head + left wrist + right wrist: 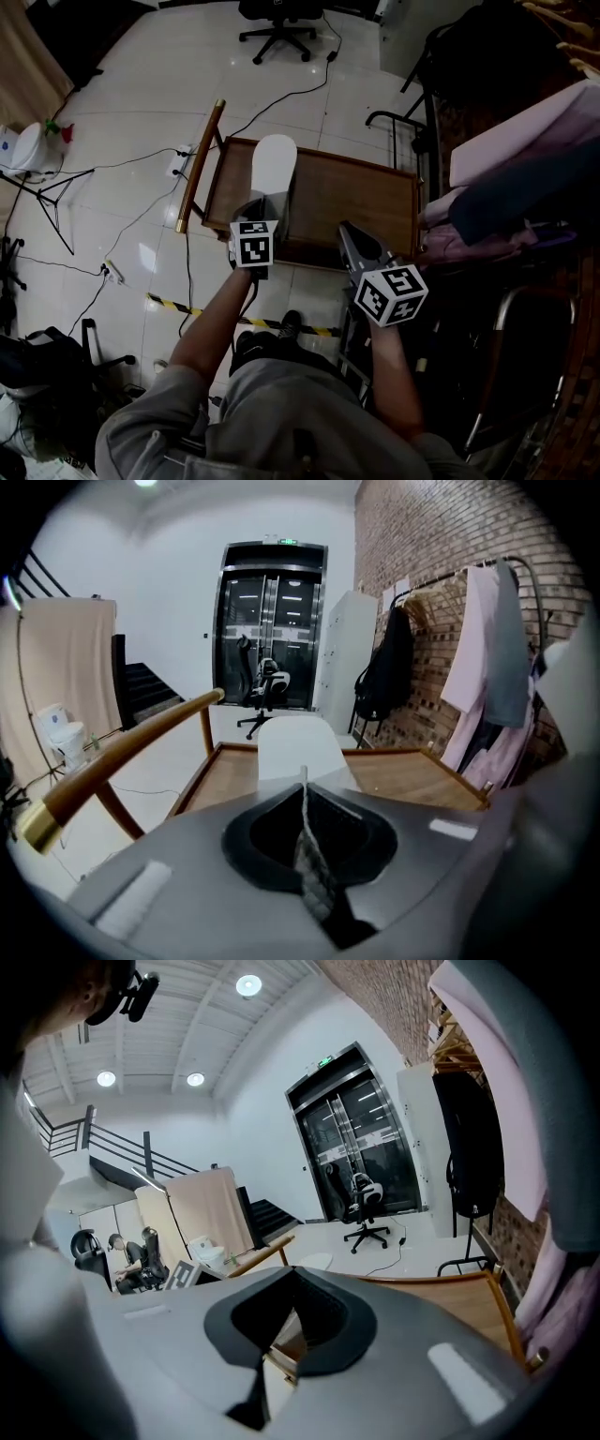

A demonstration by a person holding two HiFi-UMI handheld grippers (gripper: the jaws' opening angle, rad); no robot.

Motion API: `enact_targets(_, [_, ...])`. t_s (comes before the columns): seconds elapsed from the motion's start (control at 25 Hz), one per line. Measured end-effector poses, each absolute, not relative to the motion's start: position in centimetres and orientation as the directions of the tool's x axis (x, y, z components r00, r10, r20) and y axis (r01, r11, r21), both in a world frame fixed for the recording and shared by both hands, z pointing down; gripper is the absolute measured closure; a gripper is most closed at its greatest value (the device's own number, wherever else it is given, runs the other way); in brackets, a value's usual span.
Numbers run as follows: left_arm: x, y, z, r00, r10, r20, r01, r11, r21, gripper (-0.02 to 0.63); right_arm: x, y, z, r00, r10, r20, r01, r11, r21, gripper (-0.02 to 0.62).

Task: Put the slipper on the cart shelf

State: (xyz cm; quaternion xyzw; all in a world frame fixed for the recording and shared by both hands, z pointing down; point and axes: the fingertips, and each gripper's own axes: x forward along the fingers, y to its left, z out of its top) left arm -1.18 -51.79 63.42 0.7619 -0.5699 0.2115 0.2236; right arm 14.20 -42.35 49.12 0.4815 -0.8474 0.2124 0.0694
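Left claw (302, 778) is clenching tight, its jaws all but meeting on a thin, pale, textured strip that I am reading as the heel edge of the slipper (274, 167). Right claw (284, 1326) is hanging released over the cart's near edge, its jaws slightly parted, with only wood and floor showing through the gap.

The slipper is lying flat on the cart's top shelf (366, 202), toward the handle end, with its toe pointing at the cart's far rail. It is looking thin, white and floppy, so it is probably weighing next to nothing and giving under any pinch. It is not going to break, but the flat sole is likely to sag or fold if lifted by one edge. Taking it at the heel rim, as the left claw seems to be doing, is looking like the sensible hold.

Around the cart, the wooden handle (199, 169) is running along one end and hanging garments (525, 159) are crowding the opposite end. Cables (300, 94) are trailing over the floor beyond the cart's far side, near an office chair (278, 28). Only the slipper is lying on the shelf, so the raised rails and the handle are the likely snags.
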Motion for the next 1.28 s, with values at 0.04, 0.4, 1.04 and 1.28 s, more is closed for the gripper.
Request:
enact_targets(0.04, [-0.9, -51.6, 62.1, 0.280, -0.782, 0.557, -0.958, -0.264, 0.111, 0.591, 14.3, -42.3, 48.7, -0.523, -0.792, 0.315, -0.847, 0.444, -0.292, 0.597])
enact_targets(0.4, [2.5, -48.4, 51.9, 0.453, -0.794, 0.405, -0.891, -0.421, 0.171, 0.591, 16.6, -41.6, 45.3, -0.462, -0.849, 0.256, -0.876, 0.392, -0.281, 0.597])
enact_targets(1.04, [10.3, -38.5, 48.2, 0.792, -0.496, 0.356, -0.587, -0.778, 0.222, 0.591, 21.6, -30.6, 42.1, -0.084, -0.977, 0.198, -0.969, 0.033, -0.245, 0.597])
enact_targets(1.28, [9.4, -31.3, 47.5, 0.880, -0.323, 0.347, -0.415, -0.880, 0.233, 0.591, 19.9, -22.5, 41.4, 0.103, -0.978, 0.183, -0.962, -0.145, -0.231, 0.597])
